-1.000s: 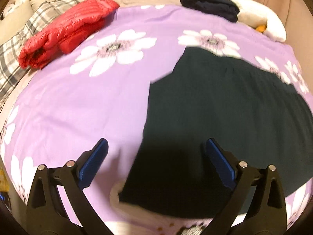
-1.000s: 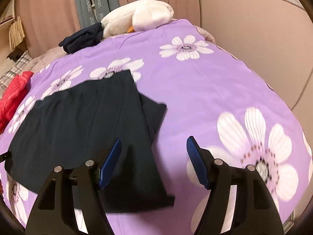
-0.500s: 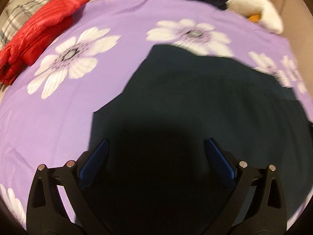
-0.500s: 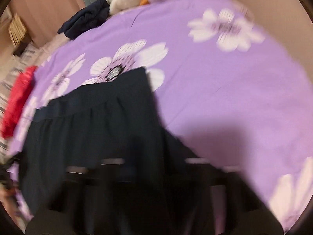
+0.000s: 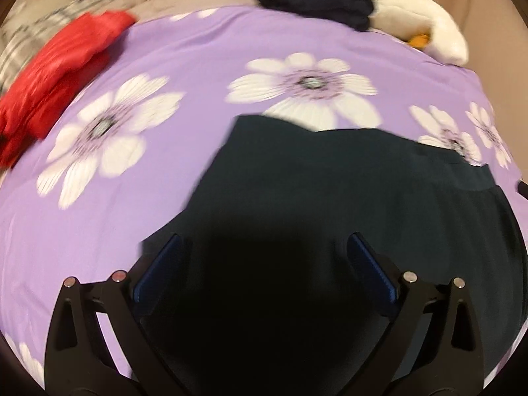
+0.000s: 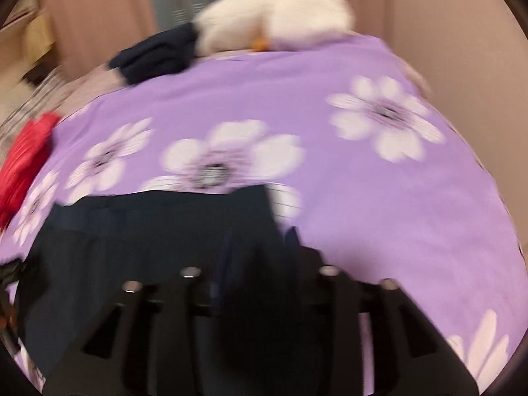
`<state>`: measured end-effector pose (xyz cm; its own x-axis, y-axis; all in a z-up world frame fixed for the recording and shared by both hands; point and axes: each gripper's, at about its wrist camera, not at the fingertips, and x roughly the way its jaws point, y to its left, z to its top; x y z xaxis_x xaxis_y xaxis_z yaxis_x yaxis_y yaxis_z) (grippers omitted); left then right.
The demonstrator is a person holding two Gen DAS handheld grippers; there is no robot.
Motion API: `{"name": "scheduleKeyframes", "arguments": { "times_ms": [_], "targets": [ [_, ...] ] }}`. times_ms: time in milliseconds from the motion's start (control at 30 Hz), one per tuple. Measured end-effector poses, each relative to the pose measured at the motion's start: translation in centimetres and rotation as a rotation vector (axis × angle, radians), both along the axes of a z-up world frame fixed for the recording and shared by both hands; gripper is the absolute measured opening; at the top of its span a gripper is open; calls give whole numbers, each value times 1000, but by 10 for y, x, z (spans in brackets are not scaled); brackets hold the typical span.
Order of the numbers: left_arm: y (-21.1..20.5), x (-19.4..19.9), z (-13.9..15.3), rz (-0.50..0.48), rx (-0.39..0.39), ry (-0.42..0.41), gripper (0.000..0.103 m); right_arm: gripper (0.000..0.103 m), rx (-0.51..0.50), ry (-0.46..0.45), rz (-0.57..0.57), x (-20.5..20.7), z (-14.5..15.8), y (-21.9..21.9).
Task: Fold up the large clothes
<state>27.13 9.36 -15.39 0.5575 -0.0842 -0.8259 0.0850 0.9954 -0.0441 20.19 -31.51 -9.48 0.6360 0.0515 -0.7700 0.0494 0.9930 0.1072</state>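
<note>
A large dark garment [image 5: 330, 191] lies flat on a purple bedspread with white flowers [image 5: 165, 52]. My left gripper [image 5: 264, 264] is open and hangs low over the garment's near part, its blue pads spread wide. In the right wrist view the same garment [image 6: 148, 241] fills the lower left. My right gripper [image 6: 257, 250] sits at the garment's right edge with its fingers close together; the view is blurred and I cannot tell whether cloth is between them.
A red puffy jacket [image 5: 56, 76] lies at the far left of the bed. A folded dark pile [image 5: 313, 0] and a white plush toy [image 5: 419, 29] sit at the far end. A wall and curtains [image 6: 445, 16] stand behind the bed.
Both grippers have moved forward over the garment. The right gripper's fingers have drawn much closer together at the garment's right edge. The left gripper stays open.
</note>
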Motion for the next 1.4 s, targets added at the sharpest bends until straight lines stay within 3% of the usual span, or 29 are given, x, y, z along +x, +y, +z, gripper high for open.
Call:
{"name": "scheduleKeyframes", "arguments": {
  "times_ms": [167, 300, 467, 600, 733, 900, 1033, 1200, 1400],
  "targets": [
    [-46, 17, -7, -90, 42, -8, 101, 51, 42, 52, 155, 27, -16, 60],
    [-67, 30, -25, -116, 64, 26, 101, 52, 32, 74, 206, 45, -28, 97],
    [-73, 38, -38, -118, 97, 68, 101, 56, -15, 162, 194, 64, -55, 104],
    [-70, 36, -35, -117, 87, 61, 101, 56, -18, 134, 150, 63, -51, 92],
    [-62, 14, -23, -107, 75, 14, 101, 56, -24, 83, 77, 43, -35, 74],
    [-46, -28, -7, -107, 34, -41, 101, 61, 7, 49, 146, -9, -19, 73],
    [-42, -55, -9, -102, 33, -33, 101, 64, 39, 67, 192, -40, -21, 88],
    [-41, -73, -28, -99, 91, 6, 101, 68, -37, 132, 213, -58, -43, 106],
    [-37, -89, -24, -91, 114, -4, 101, 73, -101, 136, 181, -66, -43, 99]
  ]
}}
